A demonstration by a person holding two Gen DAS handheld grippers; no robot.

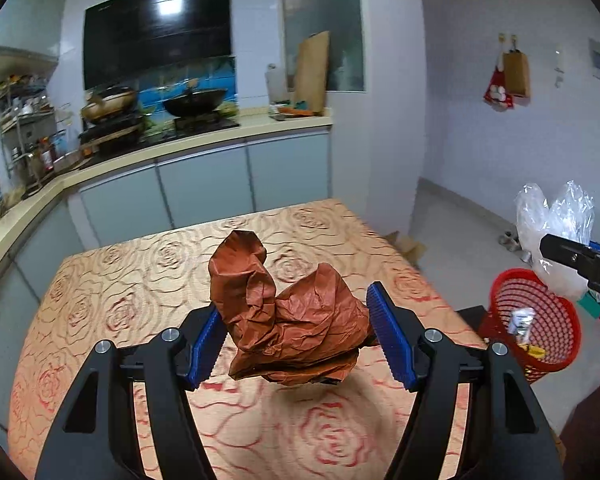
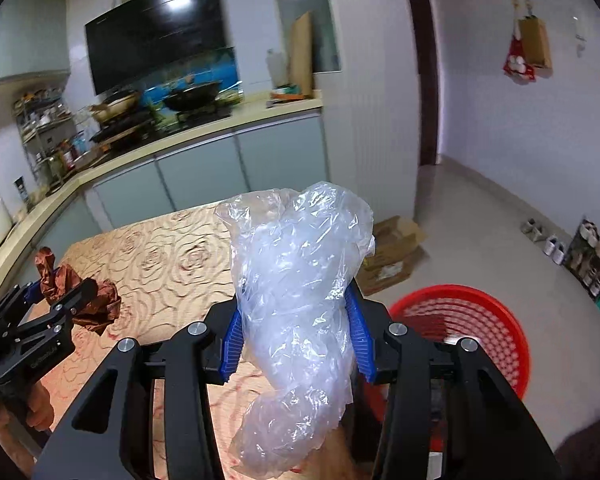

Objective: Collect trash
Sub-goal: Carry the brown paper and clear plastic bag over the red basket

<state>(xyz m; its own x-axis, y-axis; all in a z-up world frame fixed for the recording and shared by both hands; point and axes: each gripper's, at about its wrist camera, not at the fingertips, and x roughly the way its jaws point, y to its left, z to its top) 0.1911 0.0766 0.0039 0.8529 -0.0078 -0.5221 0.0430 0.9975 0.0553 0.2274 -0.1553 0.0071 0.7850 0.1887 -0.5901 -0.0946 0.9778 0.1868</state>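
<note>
My left gripper (image 1: 298, 334) is shut on a crumpled brown paper bag (image 1: 288, 320), held just above the rose-patterned tablecloth (image 1: 140, 280). In the right wrist view that same bag (image 2: 80, 292) shows at the far left in the left gripper (image 2: 54, 294). My right gripper (image 2: 296, 334) is shut on a crumpled clear plastic bag (image 2: 296, 300) that sticks up and hangs down between the blue pads. The plastic bag (image 1: 556, 220) also shows at the right edge of the left wrist view. A red mesh waste basket (image 2: 476, 320) stands on the floor right of the table, with a few scraps inside (image 1: 522, 320).
A kitchen counter (image 1: 204, 140) with a stove and pans runs behind the table. Flattened cardboard boxes (image 2: 392, 252) lie on the floor past the table's far right corner. Shoes (image 2: 548, 240) line the right wall. A hand (image 2: 36, 408) holds the left gripper's handle.
</note>
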